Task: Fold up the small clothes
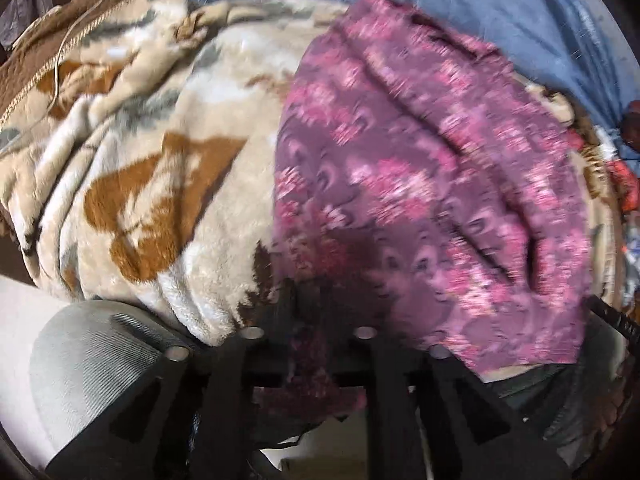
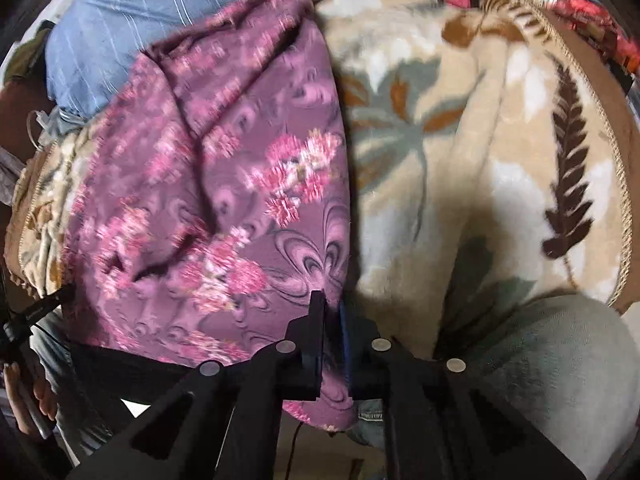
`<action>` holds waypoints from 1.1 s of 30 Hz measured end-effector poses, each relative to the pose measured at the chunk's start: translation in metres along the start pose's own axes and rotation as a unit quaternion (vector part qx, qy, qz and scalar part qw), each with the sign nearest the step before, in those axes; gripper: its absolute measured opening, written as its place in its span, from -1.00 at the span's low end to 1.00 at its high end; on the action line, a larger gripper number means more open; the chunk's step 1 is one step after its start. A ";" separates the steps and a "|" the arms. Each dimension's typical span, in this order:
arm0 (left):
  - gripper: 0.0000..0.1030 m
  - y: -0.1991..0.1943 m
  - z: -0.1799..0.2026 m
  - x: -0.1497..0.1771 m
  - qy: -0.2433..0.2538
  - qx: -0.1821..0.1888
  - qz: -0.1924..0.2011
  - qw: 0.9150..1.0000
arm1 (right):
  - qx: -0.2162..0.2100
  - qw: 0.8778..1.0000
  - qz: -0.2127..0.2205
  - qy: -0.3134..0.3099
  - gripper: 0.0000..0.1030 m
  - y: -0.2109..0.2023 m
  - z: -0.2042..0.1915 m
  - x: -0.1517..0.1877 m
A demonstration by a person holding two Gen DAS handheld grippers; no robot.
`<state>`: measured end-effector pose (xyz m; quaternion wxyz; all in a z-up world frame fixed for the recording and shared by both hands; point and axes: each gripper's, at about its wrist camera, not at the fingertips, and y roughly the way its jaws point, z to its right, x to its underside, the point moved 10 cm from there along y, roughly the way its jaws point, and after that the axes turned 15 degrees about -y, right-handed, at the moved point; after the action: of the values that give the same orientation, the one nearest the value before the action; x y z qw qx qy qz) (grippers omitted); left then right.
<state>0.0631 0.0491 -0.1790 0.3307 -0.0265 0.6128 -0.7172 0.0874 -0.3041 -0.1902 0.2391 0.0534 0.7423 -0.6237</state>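
A purple garment with pink flowers (image 1: 420,184) lies spread over a beige plush blanket (image 1: 168,184). My left gripper (image 1: 308,312) is shut on the garment's near left corner; cloth bunches between and under its fingers. In the right wrist view the same garment (image 2: 224,184) lies to the left. My right gripper (image 2: 330,308) is shut on its near right edge, with cloth pinched between the black finger and the blue pad. The other gripper's tip (image 2: 40,308) shows at the far left edge.
The blanket (image 2: 480,140) has brown leaf prints and a corded border. A blue striped sheet (image 1: 460,8) lies behind it. Grey-clad knees sit at the near corners (image 1: 92,364) (image 2: 560,360). Red and mixed clutter (image 1: 624,184) sits at the right.
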 end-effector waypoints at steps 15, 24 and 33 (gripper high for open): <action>0.21 -0.007 0.108 -0.155 0.012 0.116 0.028 0.993 | -0.076 0.985 0.153 -0.034 0.37 -0.052 0.000 -0.169; 0.21 0.095 0.158 -0.275 0.026 0.097 -0.008 0.995 | -0.118 0.983 0.121 -0.075 0.34 0.028 0.011 -0.302; 0.21 0.172 0.178 -0.343 0.023 0.071 -0.049 0.996 | -0.091 0.990 0.085 -0.061 0.30 0.107 0.053 -0.397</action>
<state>0.4852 0.0646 -0.1637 0.2824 -0.0162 0.5654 -0.7748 0.4926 -0.2442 -0.1244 0.3399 0.0567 0.7725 -0.5333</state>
